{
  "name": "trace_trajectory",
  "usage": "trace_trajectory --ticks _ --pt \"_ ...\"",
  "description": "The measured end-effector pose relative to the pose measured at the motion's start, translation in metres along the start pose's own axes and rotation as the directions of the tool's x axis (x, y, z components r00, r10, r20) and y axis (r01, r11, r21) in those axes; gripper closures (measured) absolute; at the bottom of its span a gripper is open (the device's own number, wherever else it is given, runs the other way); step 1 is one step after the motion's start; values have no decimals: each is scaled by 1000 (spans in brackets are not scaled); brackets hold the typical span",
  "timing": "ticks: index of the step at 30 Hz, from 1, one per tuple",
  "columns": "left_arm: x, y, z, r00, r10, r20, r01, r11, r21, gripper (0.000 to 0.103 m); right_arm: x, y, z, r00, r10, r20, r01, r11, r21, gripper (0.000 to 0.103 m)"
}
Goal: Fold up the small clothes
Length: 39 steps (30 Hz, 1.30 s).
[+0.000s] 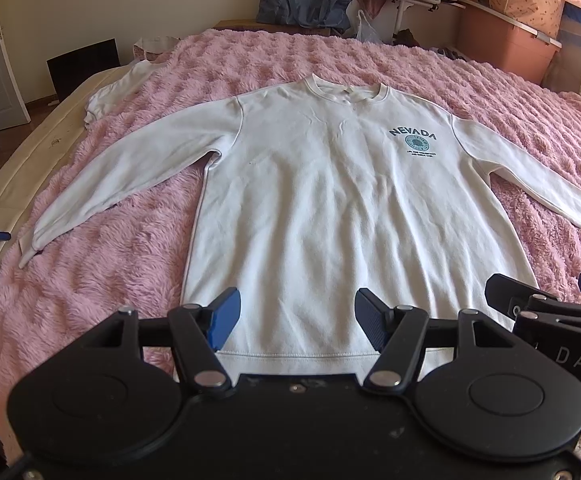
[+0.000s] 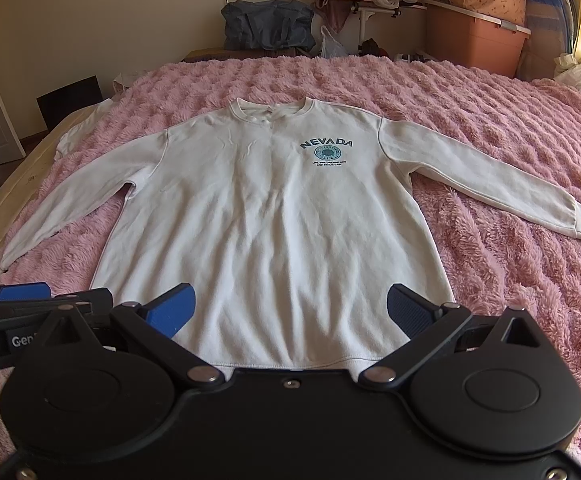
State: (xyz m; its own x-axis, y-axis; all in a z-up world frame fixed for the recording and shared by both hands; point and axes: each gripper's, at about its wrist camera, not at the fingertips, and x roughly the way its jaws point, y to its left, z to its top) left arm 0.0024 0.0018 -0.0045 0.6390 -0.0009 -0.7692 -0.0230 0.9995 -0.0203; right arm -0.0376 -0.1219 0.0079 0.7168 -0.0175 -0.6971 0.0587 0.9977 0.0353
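A white sweatshirt point(image 1: 330, 200) lies flat, front up, across the middle of both frames on a fluffy pink blanket point(image 1: 130, 280) that covers the bed. Its collar points toward the top of the frame, both sleeves are spread out to the sides, and its hem runs along the bottom, just above the black claw bodies. A dark "NEVADA" print point(image 2: 326, 152) with a teal round emblem sits on the chest.

The left claw point(image 1: 296, 320) hangs over the hem with its blue pads wide apart, released, holding nothing. The right claw point(image 2: 290, 312) is likewise spread over the hem, empty; in the left wrist view it shows at the right edge of the frame.

Another white garment point(image 1: 106, 96) lies at the upper left, at the blanket's edge. Along the top of the frame stand a dark bag point(image 2: 268, 26) and an orange storage box point(image 2: 474, 44) against the wall
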Motion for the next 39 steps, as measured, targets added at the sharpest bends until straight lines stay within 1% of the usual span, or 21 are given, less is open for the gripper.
trace_trajectory --ticks 32,39 --pt "1 -3 -1 1000 -4 0 4 1000 4 36 0 -1 0 1000 -2 0 2 1000 0 0" --pt "4 -2 2 1000 3 -12 -3 1000 2 36 2 -1 0 1000 -1 -6 1 1000 -2 0"
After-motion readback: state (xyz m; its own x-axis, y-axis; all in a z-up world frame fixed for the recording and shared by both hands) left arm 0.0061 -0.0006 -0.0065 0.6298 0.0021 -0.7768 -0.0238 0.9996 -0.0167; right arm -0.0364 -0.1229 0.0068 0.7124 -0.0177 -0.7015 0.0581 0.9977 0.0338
